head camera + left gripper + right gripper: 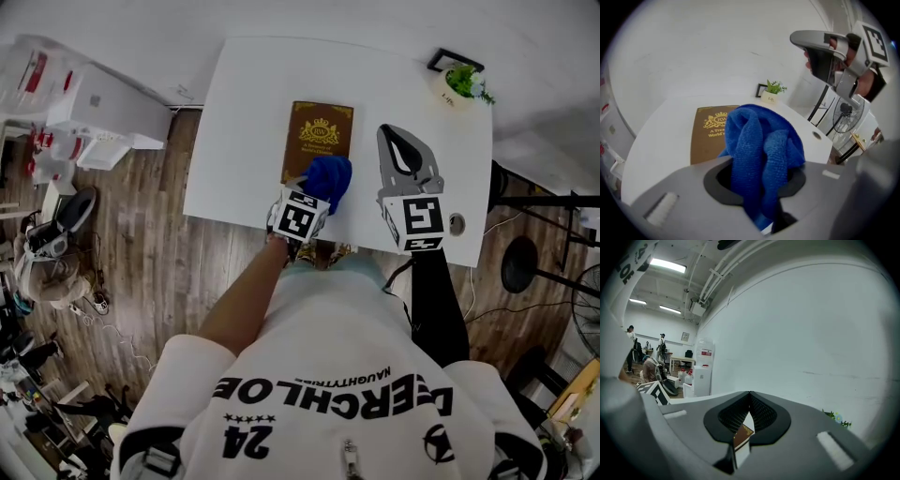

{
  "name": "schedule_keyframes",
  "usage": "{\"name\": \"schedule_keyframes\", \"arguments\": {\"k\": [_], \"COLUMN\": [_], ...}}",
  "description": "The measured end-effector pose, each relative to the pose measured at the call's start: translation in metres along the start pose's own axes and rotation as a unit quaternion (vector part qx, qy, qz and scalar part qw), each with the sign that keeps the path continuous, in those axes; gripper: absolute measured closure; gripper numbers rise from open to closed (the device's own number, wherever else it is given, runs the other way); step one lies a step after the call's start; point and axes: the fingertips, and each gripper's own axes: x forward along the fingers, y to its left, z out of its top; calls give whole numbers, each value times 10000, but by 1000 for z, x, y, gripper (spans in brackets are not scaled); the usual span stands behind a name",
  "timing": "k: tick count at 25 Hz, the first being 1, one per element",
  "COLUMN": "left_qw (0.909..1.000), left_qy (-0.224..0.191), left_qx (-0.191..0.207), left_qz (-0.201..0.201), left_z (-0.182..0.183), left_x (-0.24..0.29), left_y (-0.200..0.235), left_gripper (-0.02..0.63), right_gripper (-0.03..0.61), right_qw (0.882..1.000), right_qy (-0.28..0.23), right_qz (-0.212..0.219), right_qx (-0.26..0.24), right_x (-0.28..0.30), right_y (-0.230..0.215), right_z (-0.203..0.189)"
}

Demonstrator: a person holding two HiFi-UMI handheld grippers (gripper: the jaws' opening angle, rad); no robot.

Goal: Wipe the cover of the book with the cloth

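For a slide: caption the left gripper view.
Left gripper clamps a blue cloth over the near edge of a brown book on a white table.

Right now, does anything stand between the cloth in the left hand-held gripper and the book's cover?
Nothing visible does. The cloth hangs over the near end of the book, and the rest of the cover lies bare. The right hand-held gripper, shut and empty, is off to the book's right.

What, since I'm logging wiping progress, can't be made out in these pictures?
Near end of the brown gold-printed book: head view, under the blue terry cloth.
Cover title: left gripper view, cloth covers most lettering.
Cloth-to-cover contact: no view settles it.
Right gripper view: book shows only as a sliver between the jaws.
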Motion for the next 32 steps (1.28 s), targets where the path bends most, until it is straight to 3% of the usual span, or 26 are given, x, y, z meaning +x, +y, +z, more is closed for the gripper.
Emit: {"name": "schedule_keyframes", "arguments": {"k": [11,14,18,21,26,32], "left_qw": [9937,9909,9924,9930,9944,9966], "left_qy": [13,19,38,-211,-609,-678], "left_qx": [-758,-1038,-981,-1025,-843,-402], "left_qz": [828,860,740,543,208,-252], "left_z": [-30,-34,-28,-5,62,126], "left_x": [-35,-40,-39,-39,-26,26], "left_y": [91,103,103,104,94,62], "left_gripper": [434,433,433,433,433,433], "right_gripper": [575,575,575,575,575,575], "right_qw": [9996,9995,9995,9998,9998,9986], "right_qy": [-75,-60,-51,-6,166,346], "right_qz": [273,301,296,209,-54,-391], "right_qx": [42,57,55,60,57,56], "right_x": [28,33,35,36,30,18], "right_y": [18,21,22,16,-3,-29], "right_z": [4,4,4,2,-6,-18]}}
